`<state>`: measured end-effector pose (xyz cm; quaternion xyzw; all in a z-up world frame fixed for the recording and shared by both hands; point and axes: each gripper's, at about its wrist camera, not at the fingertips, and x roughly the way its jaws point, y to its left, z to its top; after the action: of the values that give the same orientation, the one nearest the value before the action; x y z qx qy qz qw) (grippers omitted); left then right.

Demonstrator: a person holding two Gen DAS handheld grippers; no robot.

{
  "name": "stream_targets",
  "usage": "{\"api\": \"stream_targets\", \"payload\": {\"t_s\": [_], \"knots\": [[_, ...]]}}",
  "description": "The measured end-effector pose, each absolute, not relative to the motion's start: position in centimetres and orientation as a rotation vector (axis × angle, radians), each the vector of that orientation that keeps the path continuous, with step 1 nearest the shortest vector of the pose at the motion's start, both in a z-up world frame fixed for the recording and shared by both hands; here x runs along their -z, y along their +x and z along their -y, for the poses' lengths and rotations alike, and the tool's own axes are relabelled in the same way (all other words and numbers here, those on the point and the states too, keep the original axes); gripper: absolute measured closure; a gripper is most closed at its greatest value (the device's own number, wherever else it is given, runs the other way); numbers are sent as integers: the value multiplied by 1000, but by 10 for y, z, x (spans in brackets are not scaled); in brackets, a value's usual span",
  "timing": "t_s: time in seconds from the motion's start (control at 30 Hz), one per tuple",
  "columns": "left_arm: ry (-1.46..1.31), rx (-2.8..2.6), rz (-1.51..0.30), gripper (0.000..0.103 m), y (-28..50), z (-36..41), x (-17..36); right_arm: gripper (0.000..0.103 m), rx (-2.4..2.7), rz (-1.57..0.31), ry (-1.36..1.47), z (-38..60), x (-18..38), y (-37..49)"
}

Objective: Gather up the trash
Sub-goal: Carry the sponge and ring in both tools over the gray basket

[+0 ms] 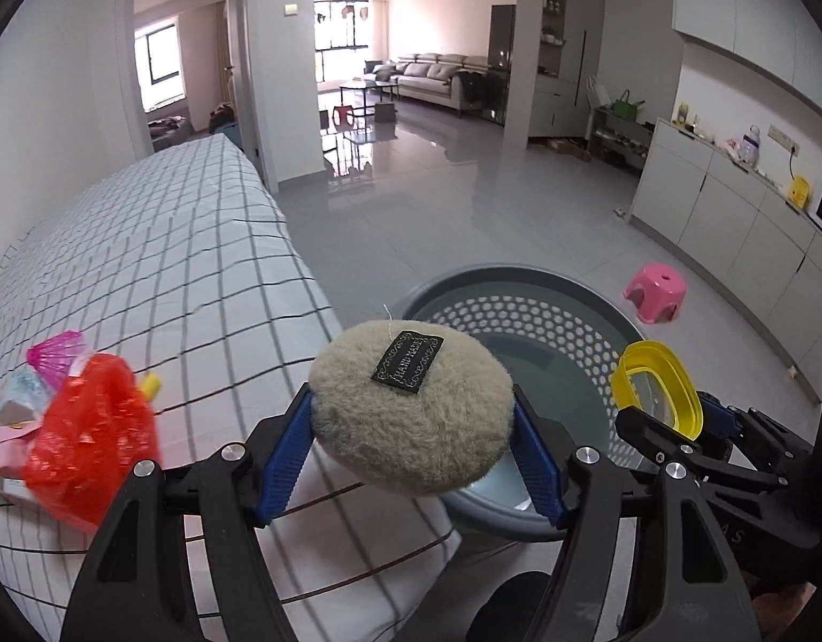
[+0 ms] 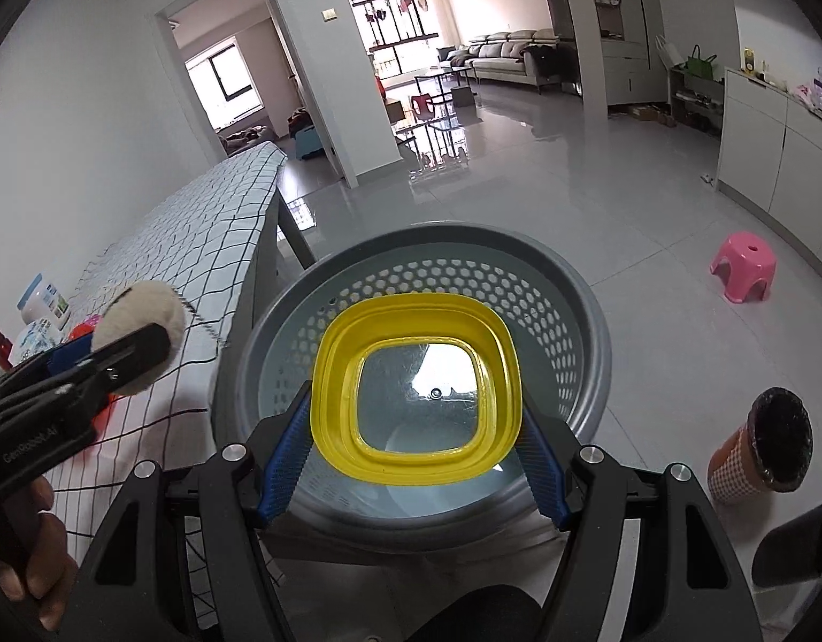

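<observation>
Grey perforated plastic basket (image 2: 587,321) beside checked-cloth bench (image 1: 159,267), left gripper (image 1: 411,444) pinching round beige fleece pad (image 1: 411,406), right gripper (image 2: 416,449) pinching yellow-rimmed clear plastic lid (image 2: 416,385) over basket.

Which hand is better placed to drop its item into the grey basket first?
Right. The right gripper holds the yellow lid directly over the grey basket, while the left gripper holds the fluffy pad over the edge of the checked tablecloth, beside the basket rim.
</observation>
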<state>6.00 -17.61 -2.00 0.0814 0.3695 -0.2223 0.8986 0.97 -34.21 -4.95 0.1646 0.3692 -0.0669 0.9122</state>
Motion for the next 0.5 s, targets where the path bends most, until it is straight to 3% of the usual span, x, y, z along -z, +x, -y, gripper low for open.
{"api": "stream_targets", "payload": {"t_s": [0.5], "knots": [[217, 435, -809, 34, 71, 204, 45, 35, 126, -786, 341, 357, 63, 21]]}}
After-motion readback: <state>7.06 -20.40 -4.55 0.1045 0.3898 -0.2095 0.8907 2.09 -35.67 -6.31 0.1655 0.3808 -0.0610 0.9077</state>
